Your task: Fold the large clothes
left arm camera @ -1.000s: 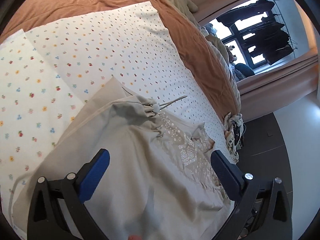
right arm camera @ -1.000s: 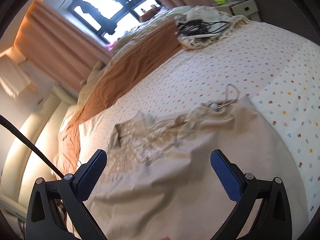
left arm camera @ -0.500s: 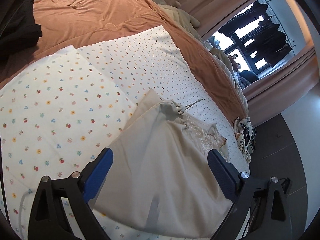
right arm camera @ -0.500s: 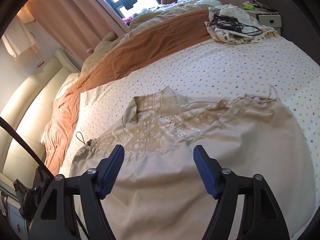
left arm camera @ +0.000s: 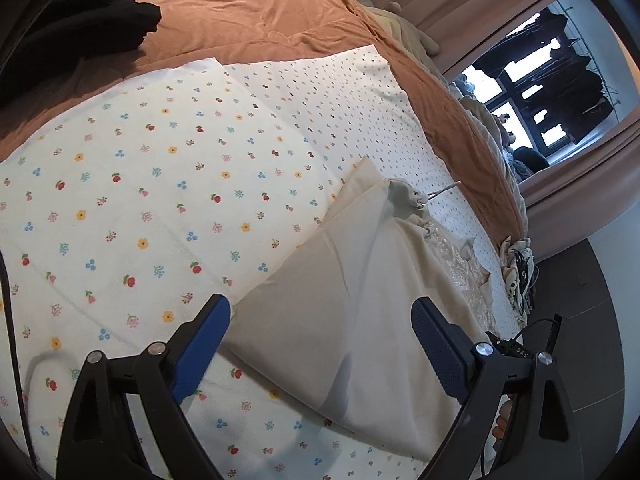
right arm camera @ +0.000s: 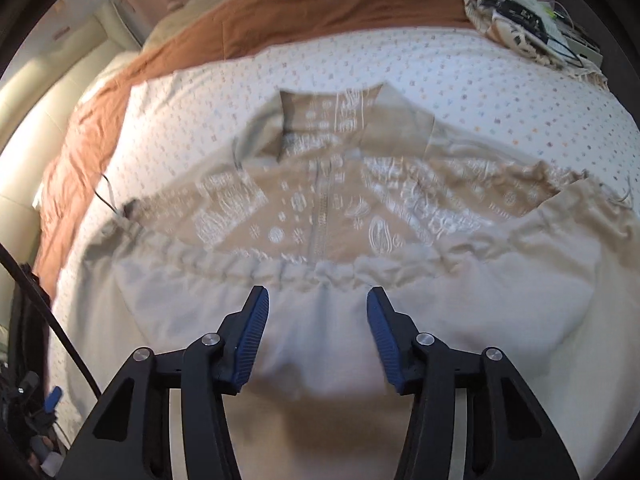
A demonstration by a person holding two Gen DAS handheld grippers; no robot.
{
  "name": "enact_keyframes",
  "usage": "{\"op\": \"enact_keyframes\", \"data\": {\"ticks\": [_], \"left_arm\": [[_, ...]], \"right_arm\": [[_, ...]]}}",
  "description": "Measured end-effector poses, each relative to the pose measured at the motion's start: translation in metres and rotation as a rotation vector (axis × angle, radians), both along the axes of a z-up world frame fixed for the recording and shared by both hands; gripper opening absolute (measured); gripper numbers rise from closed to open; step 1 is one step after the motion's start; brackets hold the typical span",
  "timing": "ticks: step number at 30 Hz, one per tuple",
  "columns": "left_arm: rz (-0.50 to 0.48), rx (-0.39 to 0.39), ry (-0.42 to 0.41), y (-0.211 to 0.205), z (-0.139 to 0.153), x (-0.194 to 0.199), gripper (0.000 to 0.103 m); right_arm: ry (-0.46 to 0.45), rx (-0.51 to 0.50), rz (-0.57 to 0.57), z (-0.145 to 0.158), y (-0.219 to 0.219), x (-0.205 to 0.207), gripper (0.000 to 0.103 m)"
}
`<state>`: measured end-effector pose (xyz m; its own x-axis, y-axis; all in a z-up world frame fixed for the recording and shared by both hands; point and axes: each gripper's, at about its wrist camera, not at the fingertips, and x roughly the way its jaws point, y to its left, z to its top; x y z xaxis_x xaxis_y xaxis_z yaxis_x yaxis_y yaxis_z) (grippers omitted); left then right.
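We can read only the letters "DAS" in pale print on a small black device (left arm camera: 520,350) (partly hidden behind the left hand-held gripper (left arm camera: 320,344)); nothing else is legible to us.

The garment (right arm camera: 320,208) lies flat on the bed sheet (left arm camera: 140,200).

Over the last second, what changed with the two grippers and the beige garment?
The right gripper swung to face the beige garment front on, its jaws closing partway on nothing. The left gripper drew back toward the hem, open. The garment stayed flat on the floral sheet.
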<state>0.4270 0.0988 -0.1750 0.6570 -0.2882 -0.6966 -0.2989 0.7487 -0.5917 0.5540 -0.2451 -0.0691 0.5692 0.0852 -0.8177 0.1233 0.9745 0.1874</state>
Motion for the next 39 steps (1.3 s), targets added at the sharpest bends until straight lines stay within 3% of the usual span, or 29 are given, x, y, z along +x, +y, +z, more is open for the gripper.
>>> {"op": "enact_keyframes", "data": {"ticks": [4, 6, 7, 8, 12, 21, 30, 39], "left_arm": [[0.091, 0.076, 0.041, -0.006, -0.002, -0.001, 0.094], [0.107, 0.130, 0.067, -0.012, -0.003, 0.002, 0.094], [0.112, 0.154, 0.077, -0.014, -0.004, 0.004, 0.094], [0.119, 0.172, 0.087, -0.017, -0.004, 0.005, 0.094], [0.120, 0.170, 0.081, -0.023, -0.006, 0.004, 0.094], [0.031, 0.262, 0.035, -0.042, -0.001, 0.002, 0.094], [-0.108, 0.310, -0.058, -0.048, 0.015, -0.002, 0.094], [-0.088, 0.186, -0.056, -0.023, 0.003, -0.004, 0.094]], "right_arm": [[0.020, -0.039, -0.001, -0.019, 0.003, 0.009, 0.037], [0.007, -0.043, -0.004, -0.020, 0.006, 0.015, 0.026], [0.000, -0.027, -0.008, -0.021, 0.004, 0.016, 0.015], [-0.006, -0.009, -0.012, -0.022, 0.003, 0.017, 0.012], [-0.042, 0.038, -0.021, -0.022, -0.005, 0.020, 0.001], [-0.161, 0.084, -0.042, 0.004, -0.016, 0.018, 0.000], [-0.122, 0.088, -0.051, -0.019, -0.017, 0.045, 0.000], [-0.106, 0.067, -0.051, -0.036, -0.015, 0.062, 0.000]]}}
